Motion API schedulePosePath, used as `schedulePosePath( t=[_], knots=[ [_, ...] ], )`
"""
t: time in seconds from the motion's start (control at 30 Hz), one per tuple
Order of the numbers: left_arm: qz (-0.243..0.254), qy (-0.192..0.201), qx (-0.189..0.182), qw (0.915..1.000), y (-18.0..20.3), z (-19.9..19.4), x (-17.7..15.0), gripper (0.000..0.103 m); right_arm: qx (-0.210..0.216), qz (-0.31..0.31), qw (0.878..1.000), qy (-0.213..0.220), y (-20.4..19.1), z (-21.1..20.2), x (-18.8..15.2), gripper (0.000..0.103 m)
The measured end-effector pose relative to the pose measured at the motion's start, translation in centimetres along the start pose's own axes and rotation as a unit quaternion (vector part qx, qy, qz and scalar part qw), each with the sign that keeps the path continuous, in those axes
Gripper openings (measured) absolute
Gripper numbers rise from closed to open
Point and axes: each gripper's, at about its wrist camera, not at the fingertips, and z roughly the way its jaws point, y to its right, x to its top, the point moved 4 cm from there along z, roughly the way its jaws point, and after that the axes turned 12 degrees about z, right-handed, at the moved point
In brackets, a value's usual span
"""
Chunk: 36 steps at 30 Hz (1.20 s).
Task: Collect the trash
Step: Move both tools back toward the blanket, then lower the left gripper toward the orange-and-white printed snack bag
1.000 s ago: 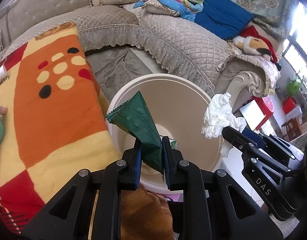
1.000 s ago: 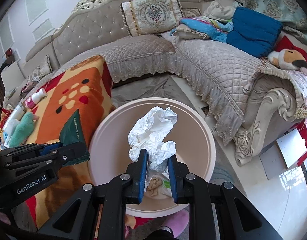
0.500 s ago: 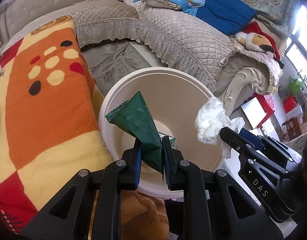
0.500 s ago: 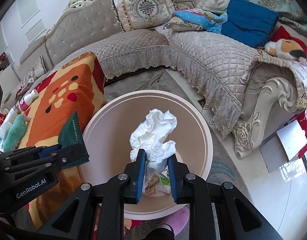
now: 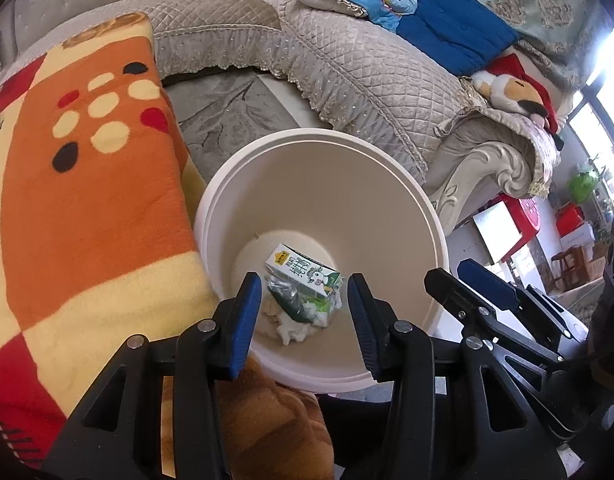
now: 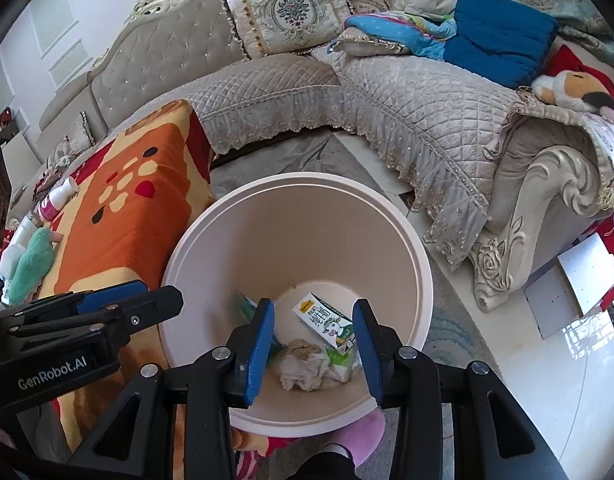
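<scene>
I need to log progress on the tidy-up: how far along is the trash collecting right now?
Done: a milk carton, crumpled tissue and a green wrapper lie at the bottom of the bin. In hand: nothing; the left gripper and right gripper have just been opening, jaws empty above the bin. Left: bottles on the orange blanket may still need collecting.

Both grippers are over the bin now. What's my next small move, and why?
Probably lift both away toward the blanket. The left gripper and right gripper have just been opening, nothing is between their jaws, and trash lies in the bin.
</scene>
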Motion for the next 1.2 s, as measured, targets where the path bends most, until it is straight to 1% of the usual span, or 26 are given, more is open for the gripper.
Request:
schedulePosePath(
  t=[0.3,0.57,0.7,1.03,1.2],
  knots=[
    [0.005,0.018,0.026,0.9995,-0.3,-2.2,-0.5,0.043,0.004,-0.007,1.000,0.005,-1.4,-0.7,-0.4,0.043],
    [-0.016,0.027,0.042,0.9986,-2.4,-4.2,-1.9,0.043,0.012,-0.018,1.000,0.005,-3.6,-1.2,-0.9,0.043],
    [-0.026,0.038,0.045,0.9979,-3.7,-5.7,-2.8,0.043,0.018,-0.030,0.999,0.006,-5.2,-1.5,-1.2,0.043],
    [-0.039,0.060,0.077,0.9945,-6.6,-9.1,-5.1,0.043,0.036,-0.062,0.997,0.007,-9.7,-2.0,-1.9,0.043],
    [-0.048,0.064,0.093,0.9924,-8.2,-10.7,-6.3,0.043,0.050,-0.085,0.995,0.005,-12.6,-2.2,-2.6,0.043]
  ],
)
